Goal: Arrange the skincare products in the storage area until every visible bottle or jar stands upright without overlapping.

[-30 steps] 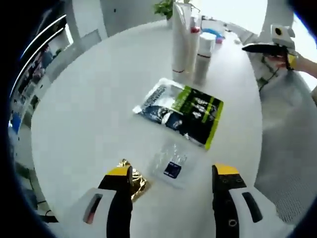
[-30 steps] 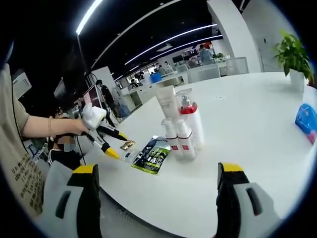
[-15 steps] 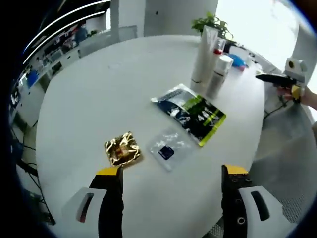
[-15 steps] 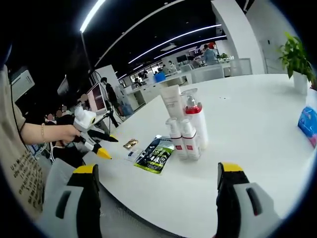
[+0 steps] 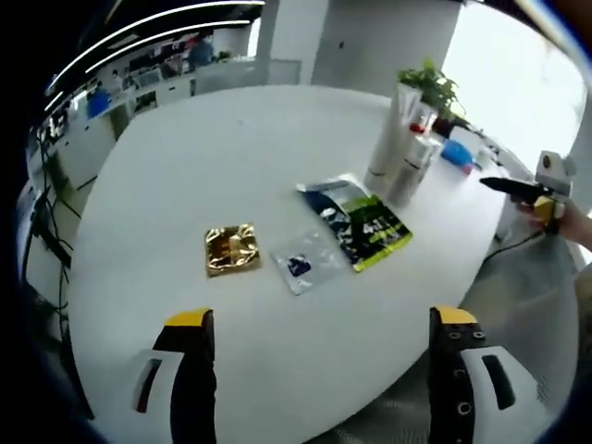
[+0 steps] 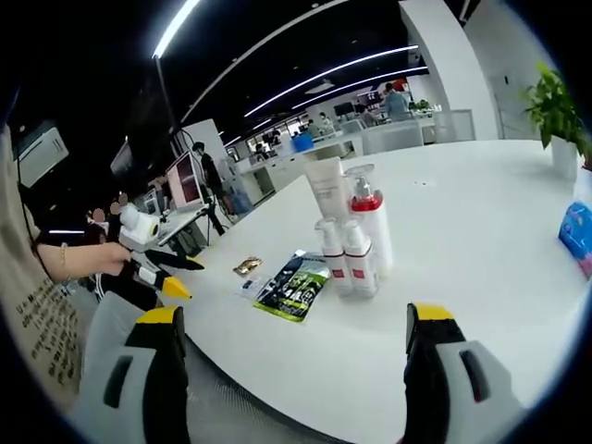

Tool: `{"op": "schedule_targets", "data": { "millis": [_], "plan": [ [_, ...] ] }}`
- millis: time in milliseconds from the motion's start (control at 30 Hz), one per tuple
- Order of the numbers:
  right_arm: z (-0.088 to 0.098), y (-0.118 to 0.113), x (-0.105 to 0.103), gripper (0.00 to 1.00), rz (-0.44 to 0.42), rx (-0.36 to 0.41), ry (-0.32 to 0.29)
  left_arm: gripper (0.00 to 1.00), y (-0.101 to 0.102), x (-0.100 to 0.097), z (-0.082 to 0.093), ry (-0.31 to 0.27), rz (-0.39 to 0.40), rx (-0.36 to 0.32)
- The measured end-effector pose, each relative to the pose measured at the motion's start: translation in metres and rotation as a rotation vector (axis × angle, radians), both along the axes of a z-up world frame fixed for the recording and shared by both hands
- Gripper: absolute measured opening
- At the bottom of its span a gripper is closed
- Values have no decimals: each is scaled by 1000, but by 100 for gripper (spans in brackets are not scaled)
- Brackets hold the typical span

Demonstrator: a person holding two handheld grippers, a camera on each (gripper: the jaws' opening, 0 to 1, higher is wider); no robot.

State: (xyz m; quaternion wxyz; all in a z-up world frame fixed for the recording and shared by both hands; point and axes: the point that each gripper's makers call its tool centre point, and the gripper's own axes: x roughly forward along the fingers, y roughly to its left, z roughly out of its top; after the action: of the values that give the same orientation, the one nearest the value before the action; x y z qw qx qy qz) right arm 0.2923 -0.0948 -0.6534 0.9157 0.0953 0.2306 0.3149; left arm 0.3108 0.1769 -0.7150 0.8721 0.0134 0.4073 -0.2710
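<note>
On the white worktop (image 5: 166,185), the landmark is the cluster of upright bottles (image 6: 354,242): a tall white tube (image 6: 326,190) at the back, a red-collared pump bottle (image 6: 371,220) beside it, two small white bottles (image 6: 344,260) in front, all standing and close together. Just beside the cluster, toward the person, lies a green-and-black sachet (image 5: 363,221), flat. Next out from it, a clear sachet with a dark label (image 5: 301,263), then a gold foil sachet (image 5: 230,248), farthest from the bottles.

Left gripper (image 5: 324,319): jaws spread wide, holding nothing, poised off the worktop edge well short of the sachets. Right gripper (image 6: 291,319): jaws likewise apart and empty, facing the cluster from the opposite side.

Handling, as a judgement: sachets look thin, limp, slick; little edge to pinch against a smooth top, best taken at a corner or seam. Bottles appear light and stiff but top-heavy; a knock to one likely topples its neighbours. Take low on the body.

Hard to make out: sachet labels are unreadable; whether the small bottles touch cannot be told; a blue item (image 6: 575,231) near the plant (image 6: 555,111) is cut off.
</note>
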Motion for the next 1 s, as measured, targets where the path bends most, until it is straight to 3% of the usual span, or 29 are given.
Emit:
{"op": "schedule_targets", "data": {
  "millis": [433, 600, 1000],
  "plan": [
    [-1, 0, -1, 99, -1, -9, -4, 97, 1, -14, 7, -37, 111, -3],
    [1, -2, 0, 99, -17, -4, -16, 97, 1, -25, 4, -24, 104, 18],
    [3, -3, 1, 99, -25, 4, -22, 97, 8, -19, 7, -40, 119, 26]
  ]
}}
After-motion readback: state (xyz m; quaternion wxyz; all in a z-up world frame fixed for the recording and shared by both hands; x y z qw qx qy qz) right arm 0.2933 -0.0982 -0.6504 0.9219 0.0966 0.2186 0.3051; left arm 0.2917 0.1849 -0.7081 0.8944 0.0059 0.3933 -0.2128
